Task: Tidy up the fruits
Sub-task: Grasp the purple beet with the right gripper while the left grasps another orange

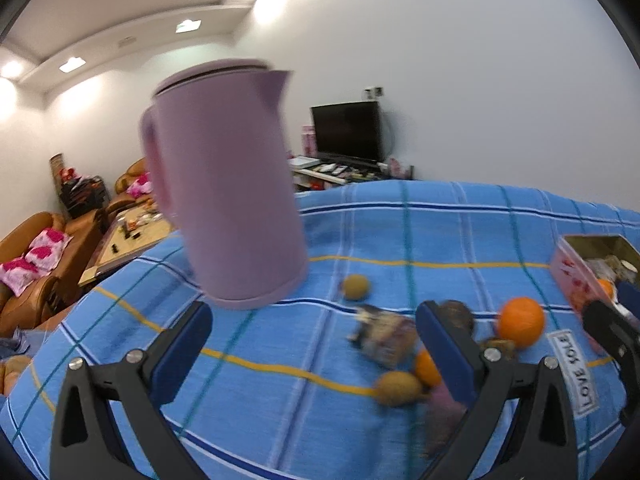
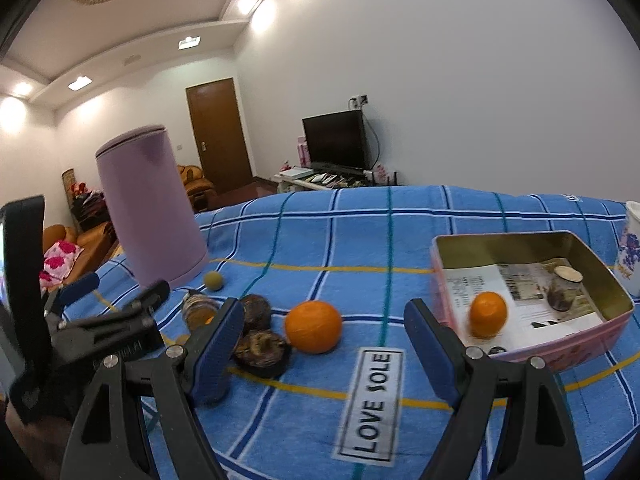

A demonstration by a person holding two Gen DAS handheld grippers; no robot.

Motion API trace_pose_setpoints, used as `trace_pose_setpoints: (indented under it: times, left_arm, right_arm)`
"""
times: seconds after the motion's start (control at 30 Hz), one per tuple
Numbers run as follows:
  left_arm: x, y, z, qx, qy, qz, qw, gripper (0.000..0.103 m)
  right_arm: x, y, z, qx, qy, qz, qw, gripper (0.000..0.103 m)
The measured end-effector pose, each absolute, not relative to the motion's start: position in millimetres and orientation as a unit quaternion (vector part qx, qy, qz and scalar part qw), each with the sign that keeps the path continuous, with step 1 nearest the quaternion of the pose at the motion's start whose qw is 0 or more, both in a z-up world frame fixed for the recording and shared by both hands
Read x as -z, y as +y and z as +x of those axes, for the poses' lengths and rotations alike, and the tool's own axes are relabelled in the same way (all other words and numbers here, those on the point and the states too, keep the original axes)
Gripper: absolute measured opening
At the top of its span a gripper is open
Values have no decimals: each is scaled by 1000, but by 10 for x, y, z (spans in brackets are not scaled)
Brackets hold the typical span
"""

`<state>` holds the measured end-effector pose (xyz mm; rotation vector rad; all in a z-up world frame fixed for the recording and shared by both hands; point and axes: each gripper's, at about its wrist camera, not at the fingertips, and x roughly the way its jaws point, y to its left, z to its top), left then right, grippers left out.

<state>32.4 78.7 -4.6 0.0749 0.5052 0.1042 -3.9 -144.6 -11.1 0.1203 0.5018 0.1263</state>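
In the right wrist view my right gripper (image 2: pixel 324 344) stands open over the blue checked cloth (image 2: pixel 360 224). A large orange (image 2: pixel 314 326) lies just beyond its fingertips, apart from both pads. A second orange (image 2: pixel 488 314) sits inside the pink tin (image 2: pixel 504 237) to the right. Two dark wrinkled fruits (image 2: pixel 260 350) lie by the left finger, and a small brownish round fruit (image 2: pixel 213 280) is farther back. In the left wrist view my left gripper (image 1: pixel 316 344) is open and holds nothing. Ahead to its right are the large orange (image 1: pixel 522 322), a brown fruit (image 1: pixel 398 388) and a snack packet (image 1: pixel 384 336).
A tall lilac kettle (image 2: pixel 148 208) stands on the cloth at the back left, close above the left gripper. A white printed cup (image 2: pixel 632 248) stands beyond the tin. A "LOVE SOLE" label (image 2: pixel 370 404) is sewn on the cloth. Sofas, a low table and a TV lie past the table.
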Motion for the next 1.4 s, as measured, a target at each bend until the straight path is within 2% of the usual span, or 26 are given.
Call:
trace_pose_setpoints:
  times: [0.33,0.53,0.7,0.77,0.83,0.87,1.1,1.4]
  left_arm:
    - [85,1344,446,-112,263,16,958,103]
    - [118,1365,462,-103,273,8,956,103]
    - [137,1332,476,-90,281,7,955,103]
    - [139,1348,479,-92,282,2,955,103]
    - [140,1374,481,-93,282,-6,955,103]
    - [142,1385,482,-93,283,-9,955,103]
    - [145,1421,475,-67,282,-35,956,103]
    - [43,1191,337,-15,236,-23,971,103]
  right_arm:
    - [274,-976,131,-143,324,45,934,83]
    - [440,-694,257,-194,380,45,903,83]
    - [496,-567,385,-207,397,49,893,83]
    - [519,-516,413,-209,407,39,888,72]
    - [573,-497,459,-216,426,41,878,55]
    - [584,-507,462,-225,431,49,873,53]
    - [501,-624,274,-235,418,52,876,52]
    - [55,-1528,13,-139,311,61,938,52]
